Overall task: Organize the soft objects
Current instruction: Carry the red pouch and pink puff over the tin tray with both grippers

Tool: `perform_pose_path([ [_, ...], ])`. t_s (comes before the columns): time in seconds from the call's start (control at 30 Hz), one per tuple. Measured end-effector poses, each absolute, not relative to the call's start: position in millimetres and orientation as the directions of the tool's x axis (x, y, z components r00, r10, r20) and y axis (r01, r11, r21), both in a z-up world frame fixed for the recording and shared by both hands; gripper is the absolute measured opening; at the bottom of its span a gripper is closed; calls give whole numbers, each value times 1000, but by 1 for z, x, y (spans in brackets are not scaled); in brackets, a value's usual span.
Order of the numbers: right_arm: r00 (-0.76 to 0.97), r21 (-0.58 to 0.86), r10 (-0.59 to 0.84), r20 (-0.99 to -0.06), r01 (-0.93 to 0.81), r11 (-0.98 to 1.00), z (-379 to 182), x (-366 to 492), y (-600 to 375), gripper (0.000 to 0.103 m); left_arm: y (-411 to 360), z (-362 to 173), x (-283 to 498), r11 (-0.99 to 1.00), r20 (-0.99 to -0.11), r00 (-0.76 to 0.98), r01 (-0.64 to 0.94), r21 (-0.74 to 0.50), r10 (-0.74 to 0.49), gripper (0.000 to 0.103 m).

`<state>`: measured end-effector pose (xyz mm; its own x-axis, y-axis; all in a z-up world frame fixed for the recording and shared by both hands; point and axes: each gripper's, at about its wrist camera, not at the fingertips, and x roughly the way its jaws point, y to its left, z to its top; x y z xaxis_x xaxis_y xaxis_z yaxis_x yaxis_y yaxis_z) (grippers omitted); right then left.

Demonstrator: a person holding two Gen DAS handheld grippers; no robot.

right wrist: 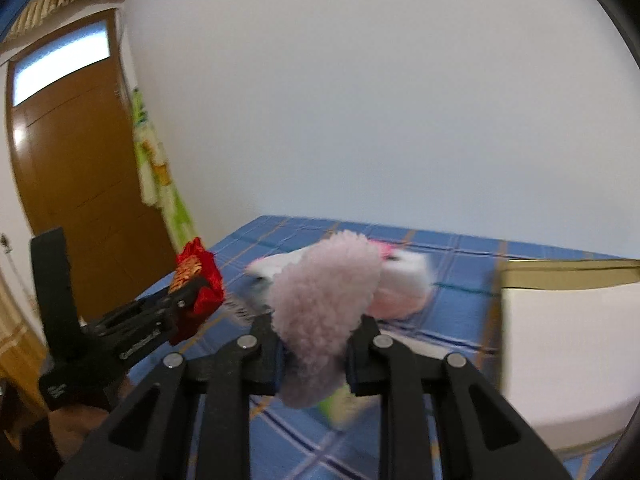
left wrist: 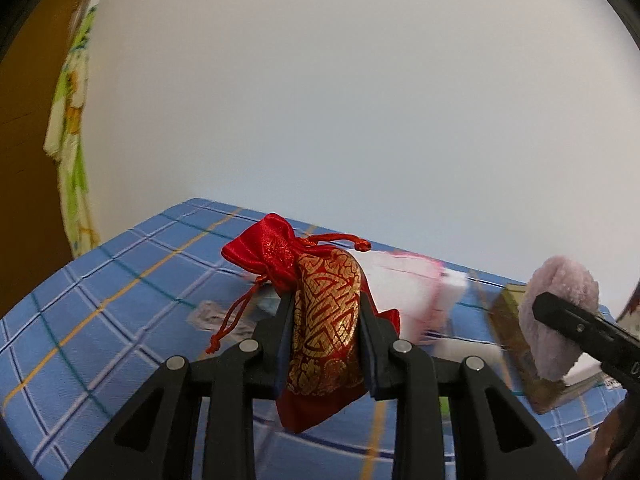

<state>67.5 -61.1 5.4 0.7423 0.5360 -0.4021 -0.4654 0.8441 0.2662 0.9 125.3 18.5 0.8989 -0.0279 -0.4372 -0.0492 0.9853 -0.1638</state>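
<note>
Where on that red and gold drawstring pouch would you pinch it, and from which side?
Across its plump middle, as the left gripper holds the red and gold pouch now: jaws on its two broad sides, coming in from the base end. The stuffed body fills the jaws, while the gathered neck and loose cords would probably slip or let it swing.

Both matte black plastic grippers, left (left wrist: 326, 316) and right (right wrist: 316, 334), show silver round rivets, triangular cutouts, and possibly blue-edged finger pads.

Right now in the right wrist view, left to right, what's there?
Door → left gripper with red pouch → pink fluffy item in right gripper → white box.
</note>
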Motion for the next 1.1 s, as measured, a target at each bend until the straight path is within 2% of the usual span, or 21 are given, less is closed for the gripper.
perform_pose_path([
  [0.2, 798, 280, 457, -394, -369, 886, 5, 63, -102, 22, 76, 29, 5, 990, -418, 905, 20, -143, -79, 31],
  [0.43, 910, 182, 242, -336, -189, 965, 17, 40, -152, 22, 21, 34, 8, 988, -406, 902, 113, -104, -146, 31],
  [0.7, 949, 158, 52, -312, -2, 987, 20, 29, -205, 22, -43, 44, 12, 971, -379, 894, 226, -81, -240, 31],
  [1.1, 939, 149, -70, -335, 126, 981, 23, 19, -257, 22, -114, 45, 18, 938, -376, 862, 341, -64, -339, 31],
])
